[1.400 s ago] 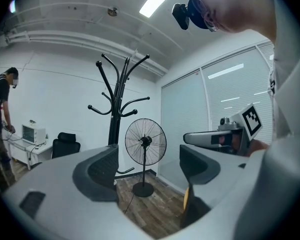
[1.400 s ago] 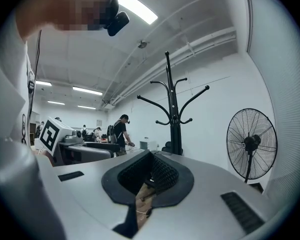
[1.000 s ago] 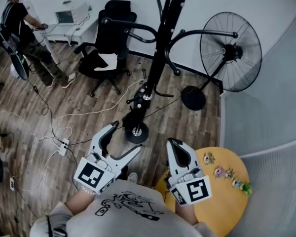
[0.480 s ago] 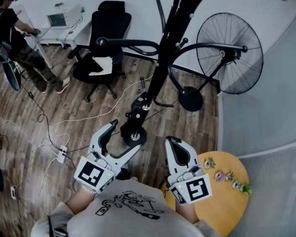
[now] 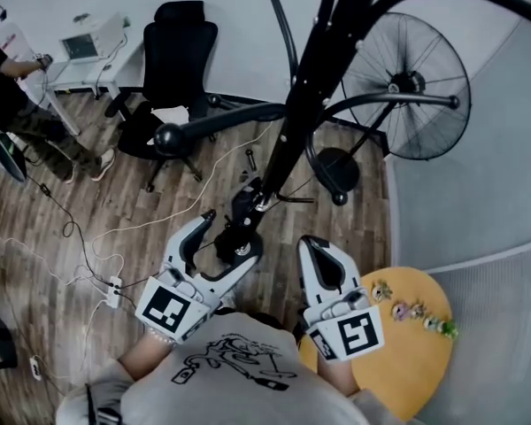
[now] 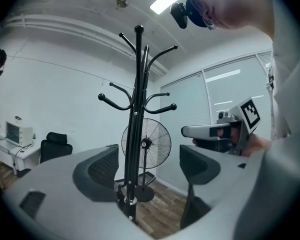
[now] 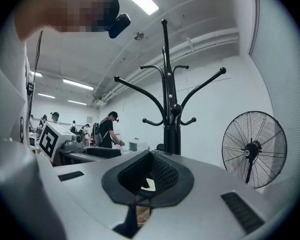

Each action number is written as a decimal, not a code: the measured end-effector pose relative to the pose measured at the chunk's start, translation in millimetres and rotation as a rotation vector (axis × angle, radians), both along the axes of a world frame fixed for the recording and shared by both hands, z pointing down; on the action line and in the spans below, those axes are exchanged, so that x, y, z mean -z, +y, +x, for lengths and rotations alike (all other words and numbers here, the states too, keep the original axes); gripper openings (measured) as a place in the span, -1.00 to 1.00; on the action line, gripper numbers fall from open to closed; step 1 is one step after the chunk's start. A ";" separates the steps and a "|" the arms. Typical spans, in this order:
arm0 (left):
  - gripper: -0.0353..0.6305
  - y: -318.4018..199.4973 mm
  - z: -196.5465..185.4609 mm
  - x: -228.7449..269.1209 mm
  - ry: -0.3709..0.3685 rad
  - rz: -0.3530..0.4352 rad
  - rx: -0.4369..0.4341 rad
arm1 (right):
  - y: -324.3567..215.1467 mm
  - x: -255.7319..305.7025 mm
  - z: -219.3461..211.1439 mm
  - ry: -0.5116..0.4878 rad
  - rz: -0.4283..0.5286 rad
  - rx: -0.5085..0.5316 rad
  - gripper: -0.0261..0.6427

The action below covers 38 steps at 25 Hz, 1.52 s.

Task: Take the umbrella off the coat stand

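The black coat stand [image 5: 294,122] rises just ahead of me, its hooks spreading overhead. A slim black umbrella [image 5: 247,205] with a silver collar hangs close along the lower pole and is hard to tell from it. In the left gripper view the stand [image 6: 136,109] is centred between the jaws, and the umbrella's lower end [image 6: 130,200] shows. My left gripper [image 5: 224,243] is open and empty, its tips near the stand's foot. The right gripper [image 5: 318,253] is shut and empty, to the right of the pole. The stand [image 7: 168,109] stands beyond that gripper [image 7: 149,171].
A pedestal fan [image 5: 411,87] stands behind the stand on the right, an office chair [image 5: 173,60] on the left. A round yellow table [image 5: 425,361] with small figures is at my right. Cables and a power strip [image 5: 113,289] lie on the floor. A person [image 5: 9,78] works far left.
Both grippers and the view have come closer to the coat stand, whose foot now lies by the left gripper's tips. Neither gripper's jaws have changed.
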<state>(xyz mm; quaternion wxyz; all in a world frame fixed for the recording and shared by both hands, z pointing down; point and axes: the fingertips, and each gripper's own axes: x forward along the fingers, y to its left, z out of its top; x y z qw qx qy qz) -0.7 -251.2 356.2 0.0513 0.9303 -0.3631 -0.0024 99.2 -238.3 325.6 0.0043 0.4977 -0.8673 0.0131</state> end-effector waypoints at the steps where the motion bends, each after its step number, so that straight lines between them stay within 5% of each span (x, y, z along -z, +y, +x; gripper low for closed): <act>1: 0.26 -3.9 -0.1 -3.0 -0.004 -0.003 -0.009 | -3.2 -1.7 -0.6 -0.001 -0.001 -0.008 -0.88; 13: 0.25 -25.5 12.4 -15.0 -0.006 -0.002 -0.011 | -22.9 -5.4 5.4 0.011 -0.011 0.013 -0.88; 24: 0.19 -23.7 13.6 -76.8 -0.039 -0.039 0.030 | -23.7 -0.7 14.1 0.014 0.008 0.047 -0.88; 38: -0.01 -15.5 14.7 -174.8 -0.181 0.042 0.067 | -24.5 3.8 17.6 0.017 0.018 0.081 -0.88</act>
